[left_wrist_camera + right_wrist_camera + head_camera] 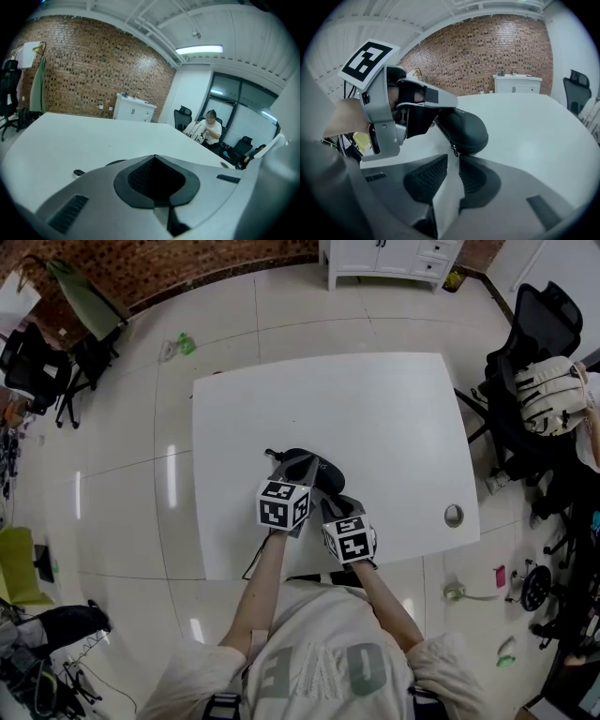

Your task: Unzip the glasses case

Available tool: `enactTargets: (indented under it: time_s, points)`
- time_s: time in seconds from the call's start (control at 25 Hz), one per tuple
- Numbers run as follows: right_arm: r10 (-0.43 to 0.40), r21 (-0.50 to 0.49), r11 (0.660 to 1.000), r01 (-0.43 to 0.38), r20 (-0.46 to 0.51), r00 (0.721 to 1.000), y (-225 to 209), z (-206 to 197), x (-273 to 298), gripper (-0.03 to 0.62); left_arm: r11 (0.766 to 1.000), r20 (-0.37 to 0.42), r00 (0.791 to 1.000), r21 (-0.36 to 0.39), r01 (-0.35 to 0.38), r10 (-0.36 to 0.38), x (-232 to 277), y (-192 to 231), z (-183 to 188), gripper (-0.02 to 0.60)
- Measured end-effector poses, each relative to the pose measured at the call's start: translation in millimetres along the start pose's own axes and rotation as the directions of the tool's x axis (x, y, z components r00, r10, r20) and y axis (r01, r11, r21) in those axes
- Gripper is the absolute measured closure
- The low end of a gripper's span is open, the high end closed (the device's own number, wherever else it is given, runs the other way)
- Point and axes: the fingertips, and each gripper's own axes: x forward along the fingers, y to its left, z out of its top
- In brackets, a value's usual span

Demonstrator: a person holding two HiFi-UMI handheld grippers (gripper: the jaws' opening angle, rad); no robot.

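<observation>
The black oval zip-up glasses case point(464, 129) lies on the white table point(375, 409) near its front edge; the left gripper point(417, 117) rests closed on the case's end; the right gripper point(451, 159) stands parted and empty just before the case's small metal zipper pull point(453, 151).

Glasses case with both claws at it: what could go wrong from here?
1. The zipper pull is small and hangs just off the tips of the open right claw; closing may miss it or pinch the glasses case shell instead.
2. The left claw seems to hold only one end of the case, so a tug along the zipper could twist it or slide it on the table.
</observation>
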Motion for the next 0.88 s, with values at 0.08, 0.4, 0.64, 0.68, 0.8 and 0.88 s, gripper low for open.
enactTargets:
  time_s: [0.08,0.4,0.64,0.68,0.8,0.88]
  points:
    - [-0.01,0.044,0.999,0.01,0.008,1.0,-0.6,2.1,0.2,0.54,1.0,-0.001,1.0,0.0,0.002,-0.002,-0.4,0.7,0.4,0.584]
    - [-0.008,0.149,0.989,0.006,0.018,1.0,-1.4,7.8,4.2,0.592,1.0,0.005,1.0,-0.005,0.011,-0.011,1.9,0.8,2.1,0.584]
    - [-0.024,0.088,0.996,0.021,0.036,0.999,0.0,4.5,-2.0,0.594,1.0,0.01,1.0,-0.008,0.018,-0.018,0.8,0.4,0.7,0.584]
    - [-0.029,0.076,0.997,0.026,0.034,0.999,-1.6,3.0,-4.1,0.595,1.0,0.011,1.0,-0.007,0.018,-0.018,1.0,0.4,0.8,0.584]
    - [-0.049,0.061,0.997,0.046,0.039,0.998,-10.8,0.2,-13.8,0.595,1.0,0.014,1.0,-0.003,0.014,-0.014,0.9,0.8,1.5,0.584]
    - [-0.049,0.061,0.997,0.045,0.058,0.997,-15.8,1.0,-17.9,0.595,1.0,0.017,1.0,-0.001,0.009,-0.009,0.1,1.5,1.0,0.584]
